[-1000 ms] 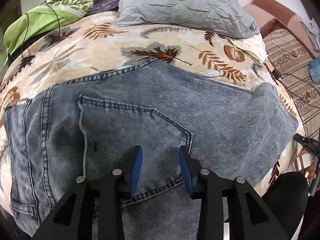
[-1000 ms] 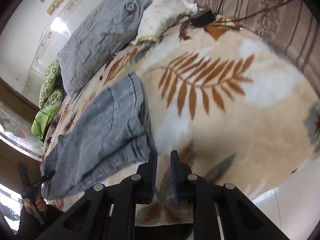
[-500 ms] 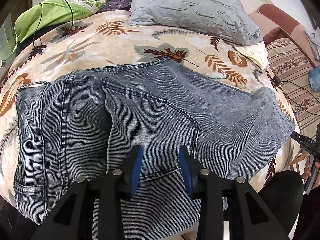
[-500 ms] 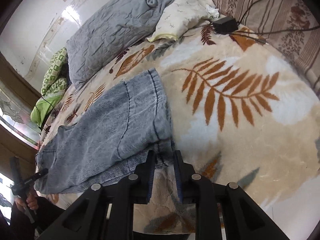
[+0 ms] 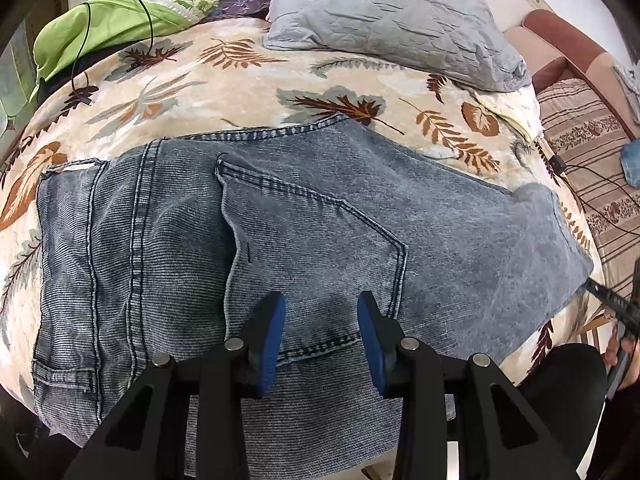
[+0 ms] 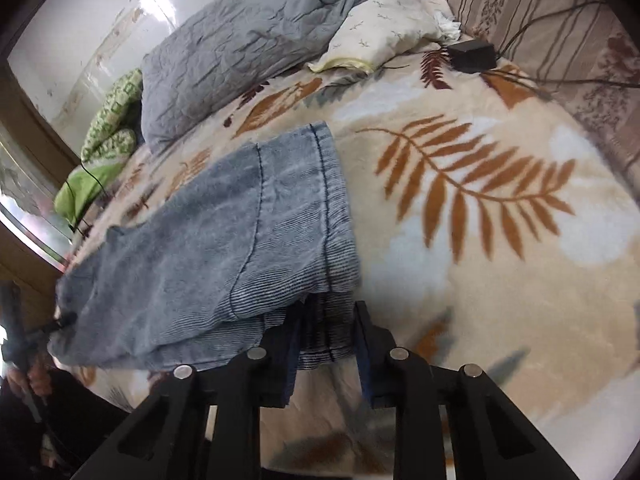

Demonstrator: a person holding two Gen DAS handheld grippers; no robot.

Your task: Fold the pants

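Note:
Grey-blue denim pants (image 5: 304, 232) lie flat across a leaf-patterned blanket (image 5: 208, 80), folded lengthwise, back pocket up, waist at the left. My left gripper (image 5: 322, 340) is open above the seat of the pants, near the pocket's lower seam. In the right wrist view the leg cuffs (image 6: 328, 216) lie stacked. My right gripper (image 6: 326, 354) is open, its jaws either side of the lower cuff's near corner. The right gripper's tip (image 5: 612, 304) shows at the pants' right end in the left wrist view.
A grey quilted pillow (image 5: 392, 20) and a cream pillow (image 6: 380, 28) lie at the bed's far side. Green bedding with a black cable (image 5: 104, 28) sits far left. A black adapter with cords (image 6: 472, 56) lies by a striped cushion (image 6: 560, 32). The bed's edge is near me.
My right gripper has opened and moved left onto the leg cuffs. My left gripper has drawn back a little, staying open above the seat.

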